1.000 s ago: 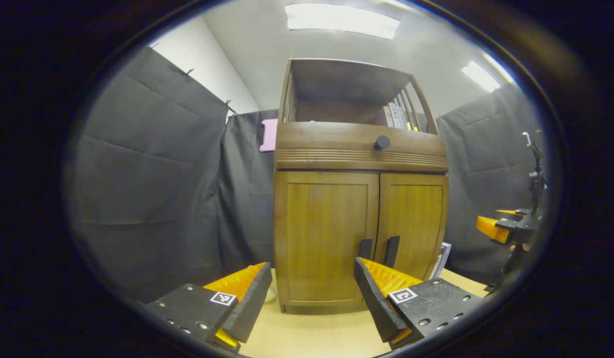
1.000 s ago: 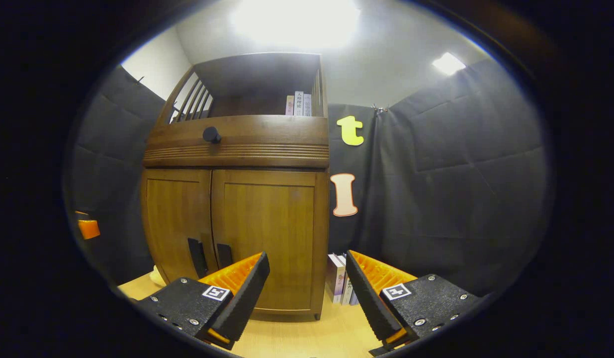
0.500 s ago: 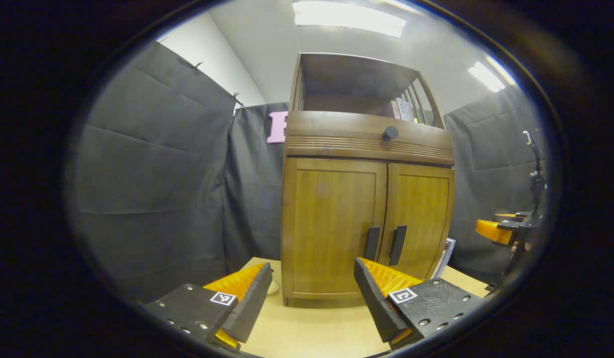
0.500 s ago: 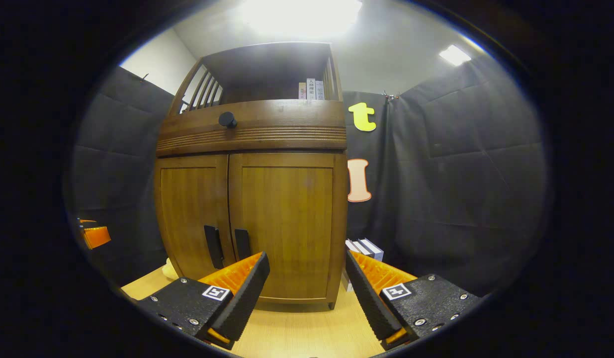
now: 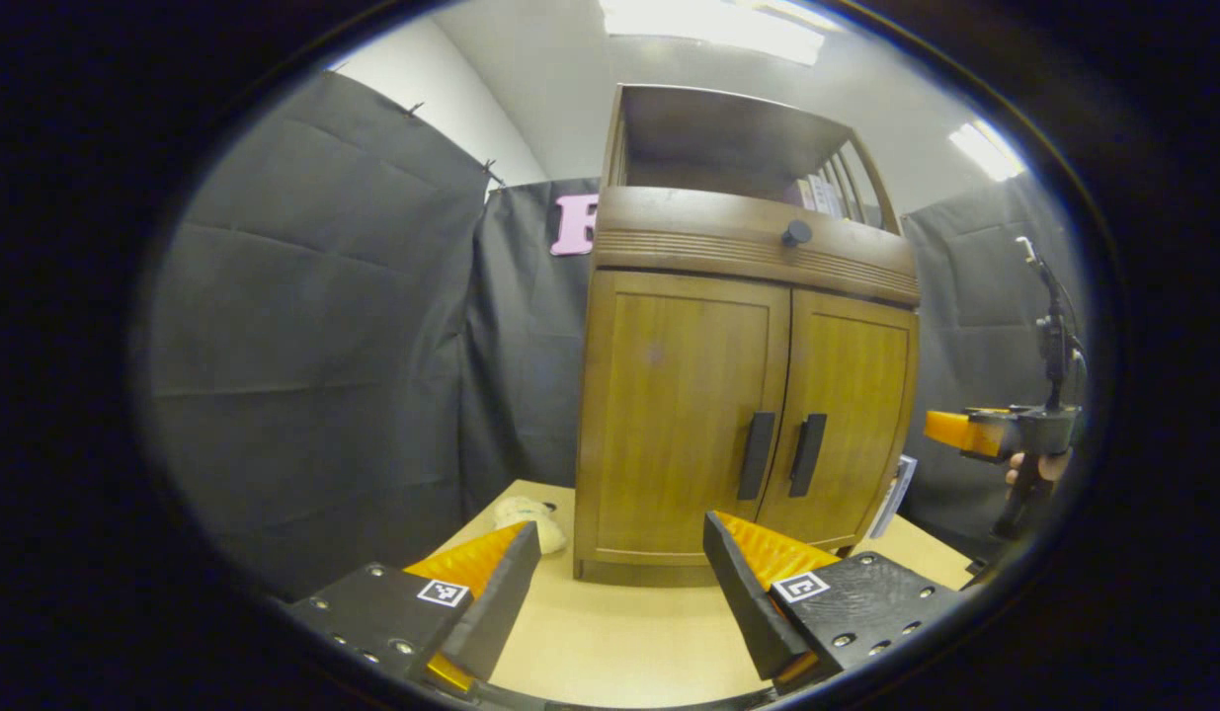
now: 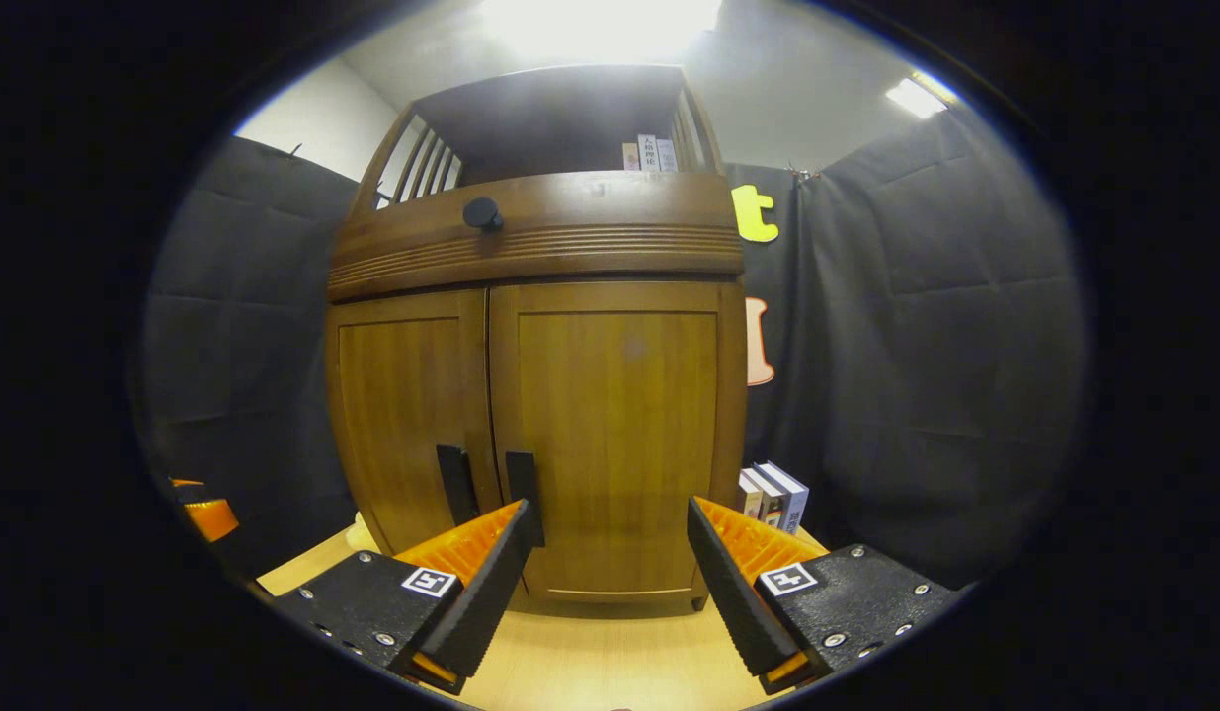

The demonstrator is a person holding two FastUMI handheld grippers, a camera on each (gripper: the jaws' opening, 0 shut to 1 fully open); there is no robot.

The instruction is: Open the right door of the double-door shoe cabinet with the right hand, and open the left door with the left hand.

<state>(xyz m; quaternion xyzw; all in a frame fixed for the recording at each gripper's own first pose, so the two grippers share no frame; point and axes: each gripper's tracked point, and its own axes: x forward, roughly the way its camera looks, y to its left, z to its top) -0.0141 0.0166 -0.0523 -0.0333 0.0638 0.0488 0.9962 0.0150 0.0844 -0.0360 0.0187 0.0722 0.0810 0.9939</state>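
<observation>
In the lower middle of my left gripper view, bare tabletop (image 5: 610, 632) lies open between the left gripper (image 5: 619, 583) and the shoe cabinet (image 5: 738, 395), so I have room there. A small pale soft toy (image 5: 530, 513) sits just beside the cabinet's lower left corner, near my left finger. At the right edge the right gripper (image 5: 975, 434) hangs level with the door handles (image 5: 782, 456), apart from them. In my right gripper view, books (image 6: 772, 494) stand just right of the cabinet; both doors are flush shut.
</observation>
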